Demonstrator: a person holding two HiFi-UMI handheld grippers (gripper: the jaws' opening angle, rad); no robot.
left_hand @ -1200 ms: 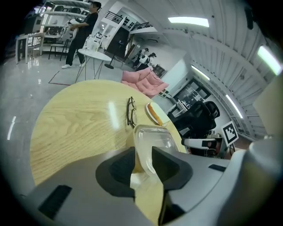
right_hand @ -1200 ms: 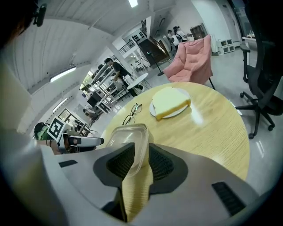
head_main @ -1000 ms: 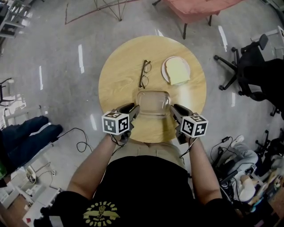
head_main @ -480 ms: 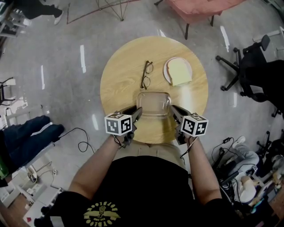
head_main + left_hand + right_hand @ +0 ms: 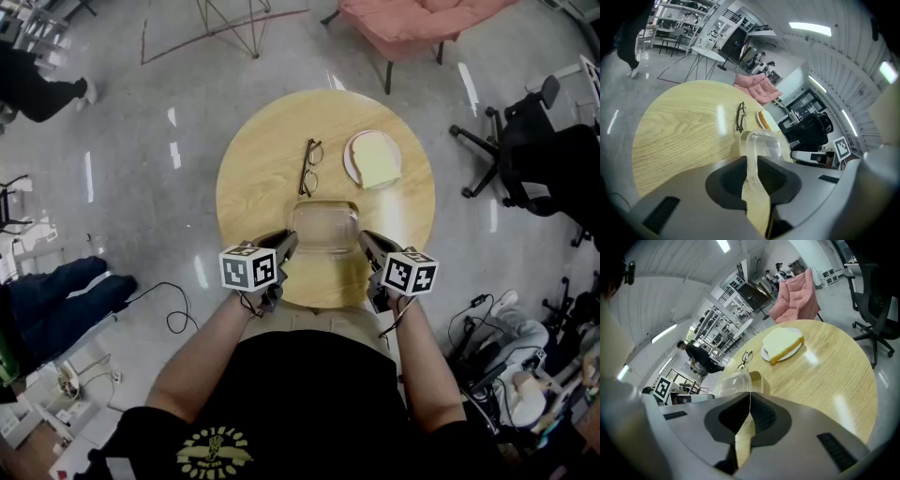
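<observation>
- Head view: a clear container (image 5: pixel 324 225), rounded-rectangular and apparently empty, is at the near edge of the round wooden counter (image 5: pixel 258 178). It lies directly ahead of the person and between the two claws.
- Left claw (image 5: pixel 287 246) is clamped on the container's left short side. The left gripper view shows its jaws closed onto the thin transparent wall, with nothing else between them.
- Right claw (image 5: pixel 364 244) is clamped likewise on the right short side. The right gripper view shows its jaws almost meeting, with only the thin rim between them.
- Key relation: the container's long axis runs from claw to claw, across the person. Each claw has its own end, and neither is nearer than the other.
- Contact with the counter cannot be settled; a shadow beside the container in the right gripper view suggests a small gap.
- Beyond the container and well apart from it lie spectacles (image 5: pixel 309 167). To their right is a plate (image 5: pixel 348 161) carrying a slice of bread (image 5: pixel 377 161).
- Room: polished grey floor (image 5: pixel 141 122), a pink armchair (image 5: pixel 412 19) beyond the counter, and a black office chair (image 5: pixel 530 141) to the right.
</observation>
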